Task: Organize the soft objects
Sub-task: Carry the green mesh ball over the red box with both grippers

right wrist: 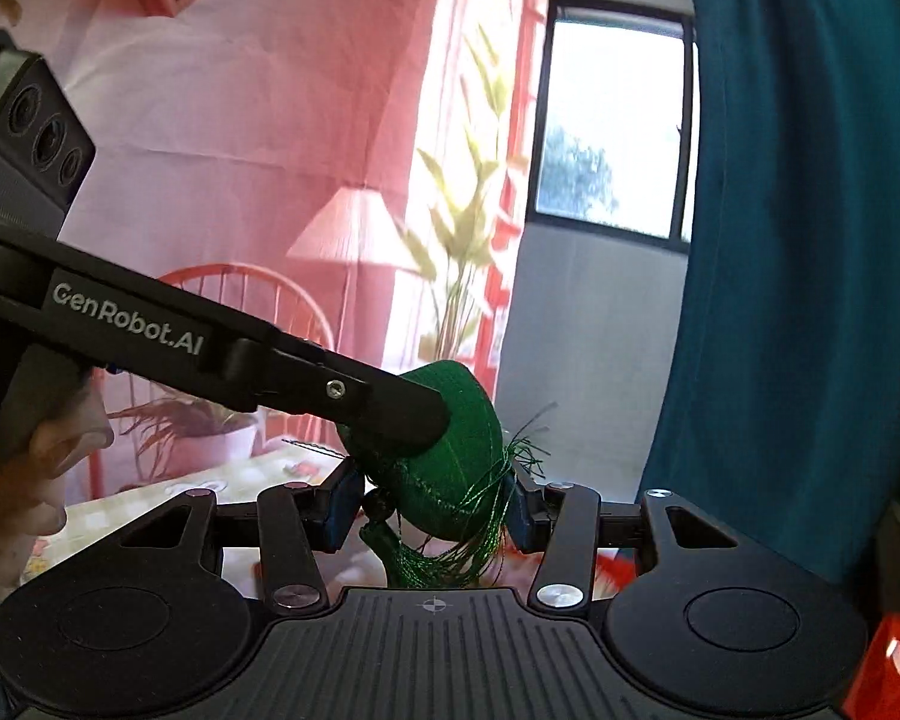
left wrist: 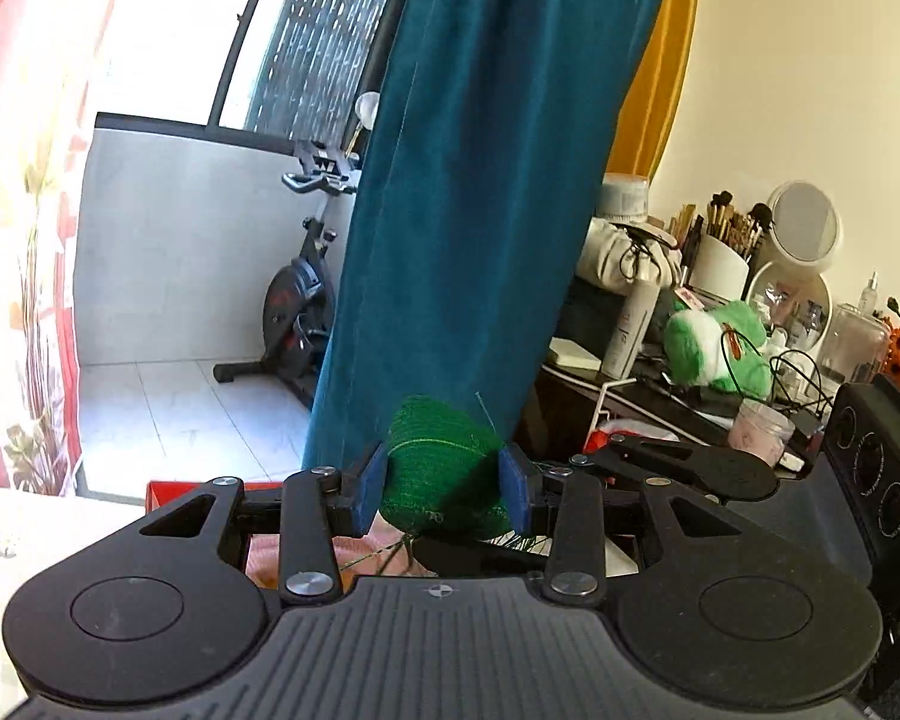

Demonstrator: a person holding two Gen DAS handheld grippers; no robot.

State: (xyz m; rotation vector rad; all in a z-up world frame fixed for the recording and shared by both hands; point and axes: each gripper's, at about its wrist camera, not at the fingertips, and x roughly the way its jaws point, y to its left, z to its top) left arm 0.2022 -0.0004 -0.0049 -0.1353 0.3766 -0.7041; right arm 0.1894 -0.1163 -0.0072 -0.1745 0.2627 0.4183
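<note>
Both pairs of blue pads clamp one green tasselled ornament [right wrist: 450, 468]: left hand-held gripper [left wrist: 444, 483] and right hand-held gripper [right wrist: 429, 504] each pinch it. Held aloft between them (probably to keep its loose threads untangled), it touches no surface.

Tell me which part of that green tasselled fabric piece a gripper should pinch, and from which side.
Pinch the green tasselled fabric piece across its firm rounded body, coming in level from its two flanks, as the right gripper and left gripper both grip it now. The stitched dome looks firm enough for the pads; the loose tassel threads below would probably slip.
</note>
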